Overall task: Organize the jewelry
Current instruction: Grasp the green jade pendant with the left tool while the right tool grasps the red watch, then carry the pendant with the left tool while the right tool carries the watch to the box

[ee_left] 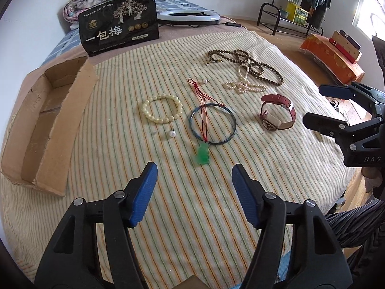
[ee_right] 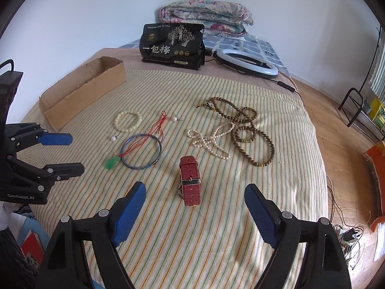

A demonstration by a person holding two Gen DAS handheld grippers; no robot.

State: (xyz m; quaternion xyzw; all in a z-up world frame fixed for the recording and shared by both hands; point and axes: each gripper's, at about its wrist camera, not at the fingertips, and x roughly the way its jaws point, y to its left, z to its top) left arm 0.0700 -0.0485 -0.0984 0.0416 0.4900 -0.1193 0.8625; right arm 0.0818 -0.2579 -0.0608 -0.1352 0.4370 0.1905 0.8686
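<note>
Jewelry lies spread on the striped bed cover. My left gripper [ee_left: 193, 167] hovers open just short of a green pendant [ee_left: 202, 157] whose red cord crosses a blue-green bangle [ee_left: 235, 126]. A cream bead bracelet [ee_left: 146, 113] and a pearl earring [ee_left: 172, 133] lie left of it. My right gripper [ee_right: 195, 186] is open over the near end of a red-strapped watch [ee_right: 191, 180], not touching it. Farther off lie a pearl necklace [ee_right: 211, 142] and a tangle of brown beads [ee_right: 240, 118]. An open cardboard box [ee_left: 48, 120] sits at the left. Neither gripper holds anything.
A black snack packet [ee_left: 120, 31] stands at the back, with a ring light [ee_left: 187, 15] and its cable beside it and a folded quilt [ee_right: 207, 16] behind. A clothes rack [ee_left: 300, 4] and an orange-covered box [ee_left: 334, 55] stand on the wooden floor to the right.
</note>
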